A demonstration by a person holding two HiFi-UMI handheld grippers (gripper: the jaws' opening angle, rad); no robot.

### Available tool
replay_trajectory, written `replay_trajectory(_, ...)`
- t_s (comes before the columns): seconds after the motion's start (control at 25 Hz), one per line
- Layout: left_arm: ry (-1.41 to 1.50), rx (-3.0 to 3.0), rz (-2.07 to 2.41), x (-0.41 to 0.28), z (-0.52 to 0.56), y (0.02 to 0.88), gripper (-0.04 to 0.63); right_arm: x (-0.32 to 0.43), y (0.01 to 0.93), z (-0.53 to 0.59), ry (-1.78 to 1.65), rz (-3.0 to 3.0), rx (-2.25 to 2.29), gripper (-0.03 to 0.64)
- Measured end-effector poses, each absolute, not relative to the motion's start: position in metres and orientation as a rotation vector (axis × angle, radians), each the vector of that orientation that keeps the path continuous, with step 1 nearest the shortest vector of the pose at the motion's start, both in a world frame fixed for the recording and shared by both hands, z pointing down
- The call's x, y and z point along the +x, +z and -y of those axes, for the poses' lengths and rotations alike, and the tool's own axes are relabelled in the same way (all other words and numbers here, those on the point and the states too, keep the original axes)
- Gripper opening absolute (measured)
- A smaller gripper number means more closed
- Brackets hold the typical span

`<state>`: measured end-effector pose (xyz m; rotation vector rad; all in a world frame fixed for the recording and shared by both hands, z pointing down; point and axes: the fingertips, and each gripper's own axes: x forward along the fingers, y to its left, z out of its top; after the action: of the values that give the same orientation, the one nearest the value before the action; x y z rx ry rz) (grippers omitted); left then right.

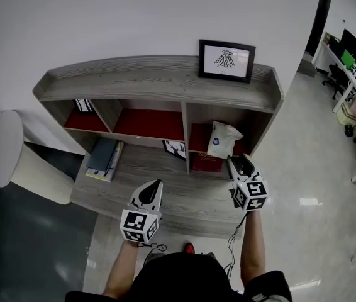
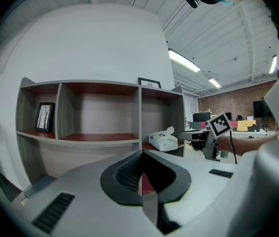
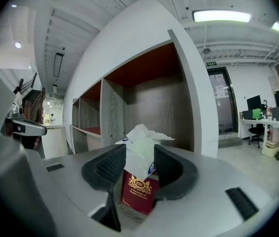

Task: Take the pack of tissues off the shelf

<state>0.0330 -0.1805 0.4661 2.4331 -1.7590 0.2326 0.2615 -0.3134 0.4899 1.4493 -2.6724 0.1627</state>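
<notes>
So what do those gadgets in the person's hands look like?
The left gripper and right gripper are white plastic shells, each ending in two dark ribbed fingers and carrying a cube of black-and-white square markers. A thin black cable hangs from the right one. The person wears a black top.

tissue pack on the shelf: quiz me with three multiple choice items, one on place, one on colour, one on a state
1. Where does the tissue pack sit on the shelf? A) top board B) right compartment, on a box C) left compartment
2. That box is: A) blue B) dark red C) green
3. The right claw is: A) open B) shut on the pack C) shut, empty
1 B, head view shows it there; 2 B, red with gold crest; 3 A, pads stand apart, off the pack.
</notes>
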Motion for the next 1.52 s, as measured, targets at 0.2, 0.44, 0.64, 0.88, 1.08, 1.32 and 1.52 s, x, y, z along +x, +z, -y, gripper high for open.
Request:
replay_trajectory(0.2, 0.242, 2.400, 1.792, 0.024, 0.183, 0.468, 0.008, 0.252, 0.507, 0.328, 0.194, 2.628, 1.404, 0.187)
replay_trajectory(0.44, 0.253, 2.360, 1.817, 0.015, 0.183, 0.472, 0.008, 0.252, 0.519, 0.338, 0.237, 2.596, 1.398, 0.184)
replay_trajectory(0.64, 0.260, 2.360, 1.819, 0.014, 0.185, 0.473, 0.008, 0.254, 0.515, 0.340, 0.238, 2.607, 1.421, 0.078)
replay_trajectory(0.88, 0.254, 2.373, 1.797, 0.020, 0.184, 0.472, 0.008, 0.257, 0.507, 0.336, 0.232, 2.618, 1.443, 0.036)
replay_trajectory(1.08, 0.238, 2.377, 1.791, 0.022, 0.181, 0.472, 0.008, 0.258, 0.489, 0.326, 0.180, 2.641, 1.457, 0.031)
replay_trajectory(1.32, 0.207, 2.383, 1.792, 0.025, 0.171, 0.470, 0.008, 0.257, 0.455, 0.306, 0.077, 2.691, 1.464, 0.031)
replay_trajectory(1.52, 0.194, 2.382, 1.795, 0.024, 0.160, 0.468, 0.008, 0.248, 0.426, 0.282, -0.008, 2.748, 1.448, 0.031)
